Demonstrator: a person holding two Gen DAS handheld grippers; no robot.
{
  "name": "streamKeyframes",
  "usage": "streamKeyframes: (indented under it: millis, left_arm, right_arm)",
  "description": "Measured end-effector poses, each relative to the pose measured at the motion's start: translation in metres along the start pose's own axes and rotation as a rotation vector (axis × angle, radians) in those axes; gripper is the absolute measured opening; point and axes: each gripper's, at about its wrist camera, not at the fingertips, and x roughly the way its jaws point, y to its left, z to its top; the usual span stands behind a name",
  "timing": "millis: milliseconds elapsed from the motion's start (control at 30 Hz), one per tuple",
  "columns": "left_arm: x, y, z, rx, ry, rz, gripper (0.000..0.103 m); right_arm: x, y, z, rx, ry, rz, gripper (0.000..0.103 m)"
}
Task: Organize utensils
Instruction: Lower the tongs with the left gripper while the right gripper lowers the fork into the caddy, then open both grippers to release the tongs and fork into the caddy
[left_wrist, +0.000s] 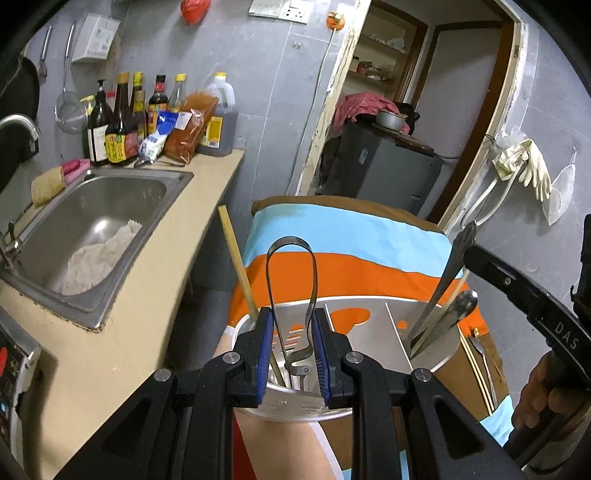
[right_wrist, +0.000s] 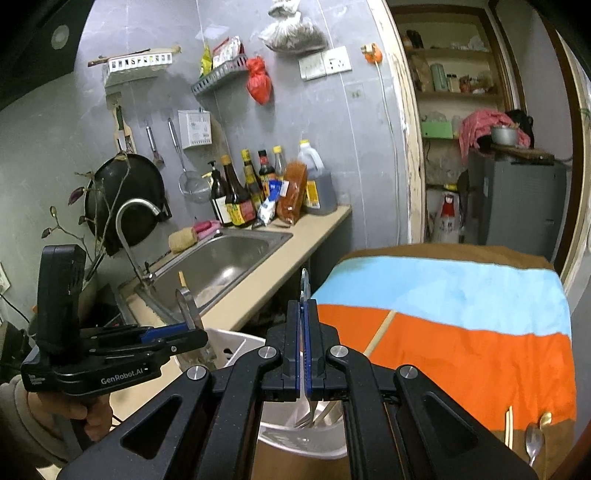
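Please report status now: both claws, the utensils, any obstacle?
Left claw shut on tongs, over holder. Right claw shut on fork, tines in holder. Spoon and chopsticks on cloth. No obstacle.

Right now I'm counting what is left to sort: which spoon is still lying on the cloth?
The small silver spoon near the striped cloth's front right corner, beside loose chopsticks. The other spoon already stands in the white holder.

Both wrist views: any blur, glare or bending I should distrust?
Left wrist view: doorframe bows from fisheye; striped orange-and-blue cloth slightly soft, looped metal tool between the left gripper's pads sharp. Right wrist view: wall edges curve, corners black; white utensil holder dim below the gripper.
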Motion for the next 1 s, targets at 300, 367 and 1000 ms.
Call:
streamKeyframes:
  millis: [300,367,1000]
  left_arm:
    - [-0.004,0.008,-0.002,-0.080,0.003,-0.056,0.022]
    - [-0.008,0.006,-0.002,-0.089,-0.022,-0.060,0.029]
    - [-0.058,-0.076,0.004,-0.057,-0.327,-0.042,0.098]
  right_arm:
    - [-0.001,-0.004,-0.005,0.030,0.033,0.023,0.003]
    - [-0.004,-0.006,-0.005,0.033,0.028,0.024,0.004]
    - [-0.130,-0.043,0.011,-0.011,-0.334,-0.238,0.101]
